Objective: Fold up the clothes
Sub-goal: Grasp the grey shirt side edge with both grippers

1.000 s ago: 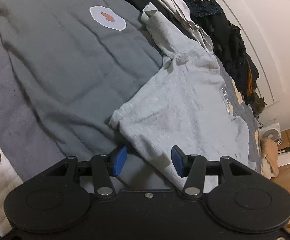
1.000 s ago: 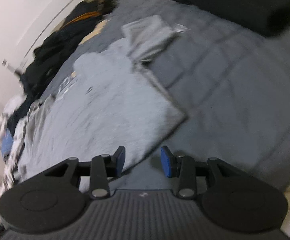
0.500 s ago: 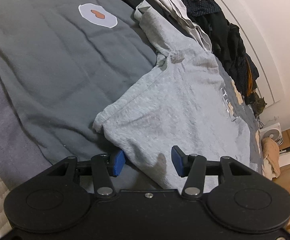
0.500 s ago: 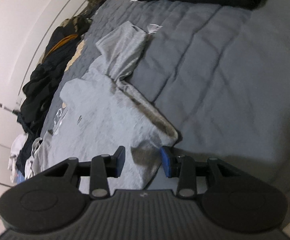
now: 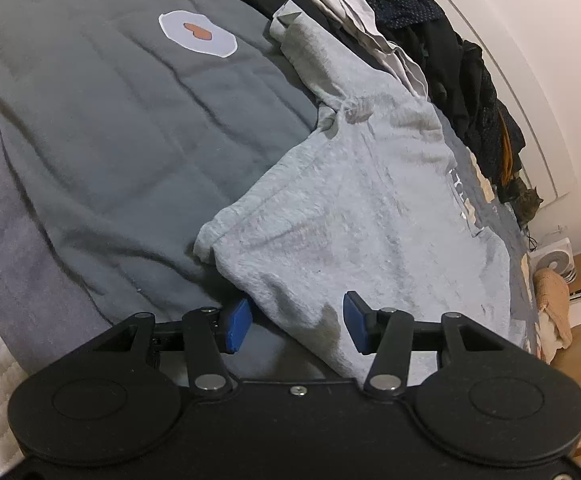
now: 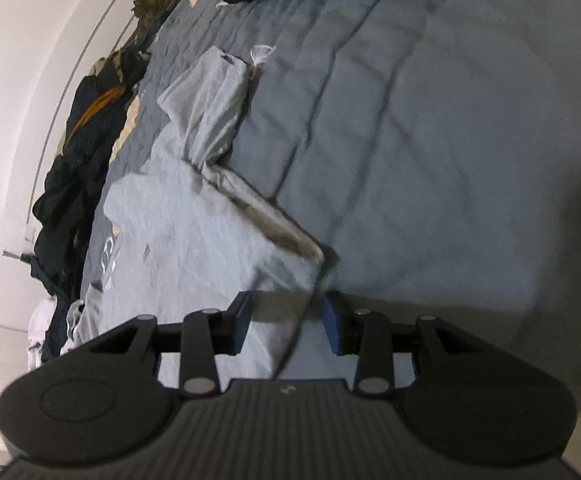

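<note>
1. The left gripper [image 5: 296, 322] is seen with its jaws partly open. The hem of the grey sweatshirt [image 5: 370, 208] lies between the blue pads, but no pad is seen pressing on it, so nothing is judged to be held.
2. From this claw the sweatshirt's body runs away toward 1 o'clock, with 1 sleeve [image 5: 314, 52] stretched on toward 12 o'clock. The bottom-left corner of the garment is found at 10 o'clock, just beside the left pad.
3. The garment is spread flat on the grey quilt [image 5: 110, 120], beside a pile of dark clothes [image 5: 470, 80] along the wall at 2 o'clock.
4. The right gripper [image 6: 286, 320] is likewise seen partly open, straddling the hem near the opposite bottom corner [image 6: 310, 250], which lies at 12 o'clock just ahead of the pads.
5. From the right claw the body runs toward 11 o'clock. Each claw is judged nearest its own corner, so the long axis lies ahead of both.
6. Whether the lower pads pass under the cloth is hidden by the cloth. The right view is blurred, and the print on the chest cannot be read.
</note>
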`<state>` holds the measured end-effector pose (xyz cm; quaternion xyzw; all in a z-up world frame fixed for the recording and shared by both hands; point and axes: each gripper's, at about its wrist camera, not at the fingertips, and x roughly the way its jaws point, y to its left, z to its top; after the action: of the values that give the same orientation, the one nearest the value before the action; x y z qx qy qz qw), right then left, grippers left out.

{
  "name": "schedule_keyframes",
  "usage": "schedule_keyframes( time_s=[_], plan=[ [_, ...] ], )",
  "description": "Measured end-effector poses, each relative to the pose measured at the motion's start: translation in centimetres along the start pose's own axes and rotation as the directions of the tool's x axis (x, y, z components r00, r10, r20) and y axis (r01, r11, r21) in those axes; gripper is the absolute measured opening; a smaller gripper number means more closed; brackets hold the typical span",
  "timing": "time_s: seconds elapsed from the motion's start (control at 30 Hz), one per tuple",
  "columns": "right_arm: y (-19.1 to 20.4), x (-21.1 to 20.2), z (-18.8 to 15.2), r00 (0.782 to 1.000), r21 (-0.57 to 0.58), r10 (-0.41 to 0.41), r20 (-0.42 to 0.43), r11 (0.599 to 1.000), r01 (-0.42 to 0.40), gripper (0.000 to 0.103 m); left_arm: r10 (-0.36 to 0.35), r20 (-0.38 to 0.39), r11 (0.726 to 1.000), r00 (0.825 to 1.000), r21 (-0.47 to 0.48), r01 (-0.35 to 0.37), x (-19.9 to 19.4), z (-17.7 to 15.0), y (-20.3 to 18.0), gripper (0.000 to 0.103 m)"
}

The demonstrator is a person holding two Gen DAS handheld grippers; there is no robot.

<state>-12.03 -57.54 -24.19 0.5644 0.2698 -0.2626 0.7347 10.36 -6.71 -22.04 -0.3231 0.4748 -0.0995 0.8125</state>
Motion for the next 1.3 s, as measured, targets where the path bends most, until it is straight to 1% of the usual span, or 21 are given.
schedule_keyframes(
  time_s=[0.03,0.1,0.2,0.23,0.27,0.3,0.33,0.37,0.4,0.43,0.57,0.7,0.8,0.87,0.9,0.93,0.97,1.03,1.1,1.17,1.3],
  plan=[
    [0.2,0.2,0.1,1.0,-0.003,0.003,0.007,1.0,-0.003,0.04,-0.001,0.0,1.0,1.0,-0.002,0.001,0.0,0.0,0.0,0.049],
    [0.6,0.5,0.2,1.0,-0.01,0.017,0.011,1.0,-0.017,0.048,-0.002,0.001,1.0,1.0,-0.004,0.002,0.0,0.1,0.1,0.049],
    [0.8,0.9,0.2,0.999,-0.007,0.024,0.028,1.0,-0.024,0.048,-0.003,0.005,1.0,1.0,-0.004,0.003,0.0,0.1,0.1,0.049],
    [0.6,0.8,0.1,0.999,0.007,0.033,0.042,0.999,-0.033,0.046,-0.004,0.008,1.0,1.0,-0.005,0.004,0.0,0.1,0.1,0.048],
    [0.4,0.5,0.1,0.997,0.032,0.039,0.065,0.999,-0.041,0.038,-0.005,0.009,1.0,1.0,-0.007,0.005,0.0,0.1,0.2,0.047],
    [0.1,0.2,0.2,0.996,0.052,0.04,0.081,0.998,-0.044,0.019,-0.002,0.012,1.0,1.0,-0.012,0.002,-0.1,0.2,0.3,0.041],
    [-0.2,-0.1,0.3,0.995,0.072,0.041,0.093,0.996,-0.048,0.01,0.004,0.016,1.0,1.0,-0.017,-0.003,-0.2,0.3,0.5,0.026],
    [-0.5,-0.5,0.3,0.993,0.096,0.046,0.104,0.994,-0.056,0.007,0.01,0.02,1.0,1.0,-0.023,-0.009,-0.3,0.3,0.7,0.019],
    [-0.7,-0.8,0.4,0.993,0.117,0.051,0.111,0.991,-0.064,0.005,0.009,0.023,0.999,1.0,-0.033,-0.008,-0.4,0.4,0.9,0.013],
    [-1.0,-1.2,0.4,0.992,0.138,0.056,0.117,0.988,-0.072,0.005,0.004,0.025,0.999,1.0,-0.047,-0.003,-0.6,0.5,1.1,0.01],
    [-1.5,-2.7,0.1,0.989,0.159,0.038,0.14,0.985,-0.06,0.004,-0.004,0.04,0.998,0.999,-0.057,0.006,-1.2,0.8,1.4,0.006],
    [-1.8,-3.1,0.1,0.991,0.159,0.014,0.132,0.987,-0.035,0.004,-0.004,0.044,0.997,0.999,-0.074,0.008,-1.8,0.9,1.9,0.005],
    [-1.9,-2.7,0.0,0.994,0.141,-0.008,0.106,0.99,-0.007,0.006,-0.002,0.021,0.995,1.0,-0.095,0.004,-1.8,0.9,2.3,0.008],
    [-1.8,-2.7,-0.2,0.995,0.128,-0.023,0.098,0.992,0.01,0.008,0.001,0.018,0.995,1.0,-0.098,0.001,-1.7,0.6,2.3,0.016],
    [-1.7,-2.7,-0.3,0.995,0.121,-0.03,0.094,0.992,0.019,0.008,-0.004,0.015,0.995,1.0,-0.095,0.006,-1.7,0.6,2.2,0.03],
    [-1.7,-2.7,-0.3,0.995,0.116,-0.035,0.09,0.993,0.025,0.009,-0.017,0.008,0.995,1.0,-0.095,0.017,-1.6,0.5,2.0,0.046],
    [-1.7,-2.7,-0.4,0.996,0.117,-0.029,0.081,0.993,0.019,0.009,-0.037,0.006,0.995,0.999,-0.094,0.038,-1.6,0.5,1.8,0.05],
    [-1.6,-2.6,-0.4,0.998,0.119,-0.016,0.065,0.993,0.009,0.013,-0.063,0.016,0.995,0.998,-0.073,0.064,-1.6,0.4,1.4,0.05],
    [-1.5,-2.3,-0.6,0.999,0.11,-0.011,0.049,0.994,0.005,0.026,-0.053,0.011,0.997,0.999,-0.057,0.053,-1.2,0.3,1.0,0.05],
    [-1.5,-1.9,-0.8,0.999,0.105,-0.009,0.037,0.994,0.005,0.031,-0.039,0.006,0.997,0.999,-0.062,0.039,-0.7,0.2,1.2,0.05],
    [-1.0,-1.1,-0.8,0.998,0.092,-0.008,0.064,0.996,0.002,0.04,-0.032,0.016,0.998,0.999,-0.056,0.033,-0.3,0.3,1.1,0.049]
  ],
)
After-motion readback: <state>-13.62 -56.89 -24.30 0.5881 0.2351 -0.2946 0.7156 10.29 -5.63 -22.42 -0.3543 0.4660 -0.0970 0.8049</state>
